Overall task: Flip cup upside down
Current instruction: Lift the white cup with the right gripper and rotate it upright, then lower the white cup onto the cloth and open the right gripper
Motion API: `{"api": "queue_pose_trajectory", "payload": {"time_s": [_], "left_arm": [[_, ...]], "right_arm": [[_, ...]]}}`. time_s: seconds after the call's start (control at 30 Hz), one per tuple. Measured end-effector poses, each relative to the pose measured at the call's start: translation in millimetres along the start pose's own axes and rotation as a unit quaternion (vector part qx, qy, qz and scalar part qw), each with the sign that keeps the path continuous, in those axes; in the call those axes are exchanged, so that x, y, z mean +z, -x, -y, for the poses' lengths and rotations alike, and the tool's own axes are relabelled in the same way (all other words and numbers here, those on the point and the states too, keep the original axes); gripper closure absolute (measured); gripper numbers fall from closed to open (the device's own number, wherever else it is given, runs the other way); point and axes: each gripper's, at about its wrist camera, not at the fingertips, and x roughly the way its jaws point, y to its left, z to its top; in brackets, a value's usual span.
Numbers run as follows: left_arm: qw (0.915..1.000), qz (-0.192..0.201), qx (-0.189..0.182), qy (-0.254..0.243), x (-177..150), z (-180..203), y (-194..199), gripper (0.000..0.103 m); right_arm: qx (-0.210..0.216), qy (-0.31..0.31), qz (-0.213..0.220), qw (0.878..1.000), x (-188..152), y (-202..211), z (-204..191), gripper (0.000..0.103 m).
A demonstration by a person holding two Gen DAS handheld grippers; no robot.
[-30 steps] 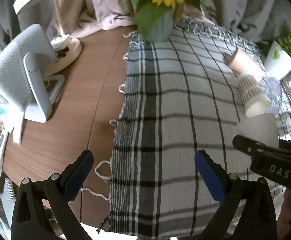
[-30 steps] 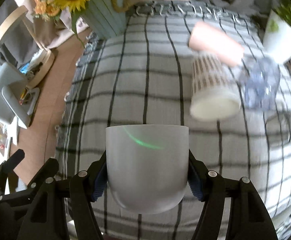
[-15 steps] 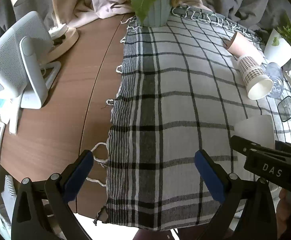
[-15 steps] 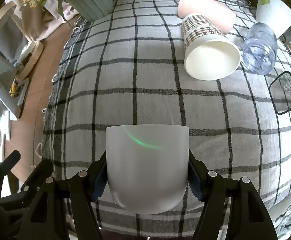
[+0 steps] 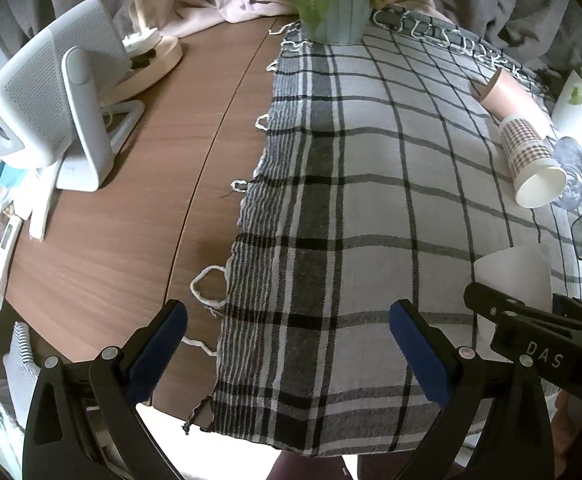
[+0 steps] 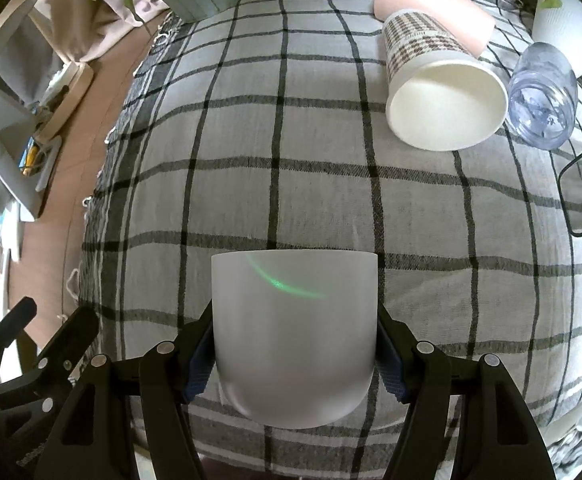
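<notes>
My right gripper (image 6: 295,354) is shut on a plain white cup (image 6: 295,332) and holds it above the near part of the plaid cloth (image 6: 291,140). The cup's flat end points away from the camera and its rounded end toward it. The cup also shows in the left wrist view (image 5: 513,274), at the right edge. My left gripper (image 5: 287,344) is open and empty over the cloth's near left edge.
A patterned paper cup (image 6: 439,88), a pink cup (image 6: 435,8) and a clear tumbler (image 6: 543,96) lie on their sides at the far right. A white pot (image 6: 567,24), a teal flower pot (image 5: 339,12), a white fan (image 5: 47,100) and a lamp base (image 5: 147,60) stand around.
Both grippers have drawn back toward the near table edge, so the far objects look smaller and higher in view. The white cup stays clamped in the right gripper.
</notes>
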Motion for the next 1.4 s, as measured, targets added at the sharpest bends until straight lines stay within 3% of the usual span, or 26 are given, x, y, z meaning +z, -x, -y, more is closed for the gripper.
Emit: {"api": "queue_pose_trajectory", "payload": {"time_s": [0.27,0.47,0.77,0.93,1.2,1.4], "left_arm": [[0.9998,0.002,0.005,0.019,0.5,-2.9,4.6,0.000],[0.9988,0.036,0.031,0.015,-2.5,6.7,22.5,0.000],[0.9989,0.032,-0.030,-0.013,-9.6,57.8,40.8,0.000],[0.9977,0.031,-0.054,-0.027,-14.5,91.7,43.6,0.000],[0.9959,0.062,-0.042,-0.051,-31.0,135.2,38.7,0.000],[0.9957,0.071,-0.042,-0.042,-40.8,150.5,19.4,0.001]], "right_arm": [[0.019,0.000,-0.005,1.000,1.9,-0.1,0.5,0.031],[0.020,0.009,0.032,0.999,-2.1,34.8,2.1,0.028],[0.003,0.001,0.114,0.993,-15.9,99.5,41.2,0.027],[0.000,-0.020,0.112,0.994,-22.4,102.3,71.1,0.027],[-0.015,-0.037,0.096,0.995,-32.8,98.7,120.7,0.027],[-0.042,-0.023,0.077,0.996,-38.7,91.4,142.2,0.027]]}}
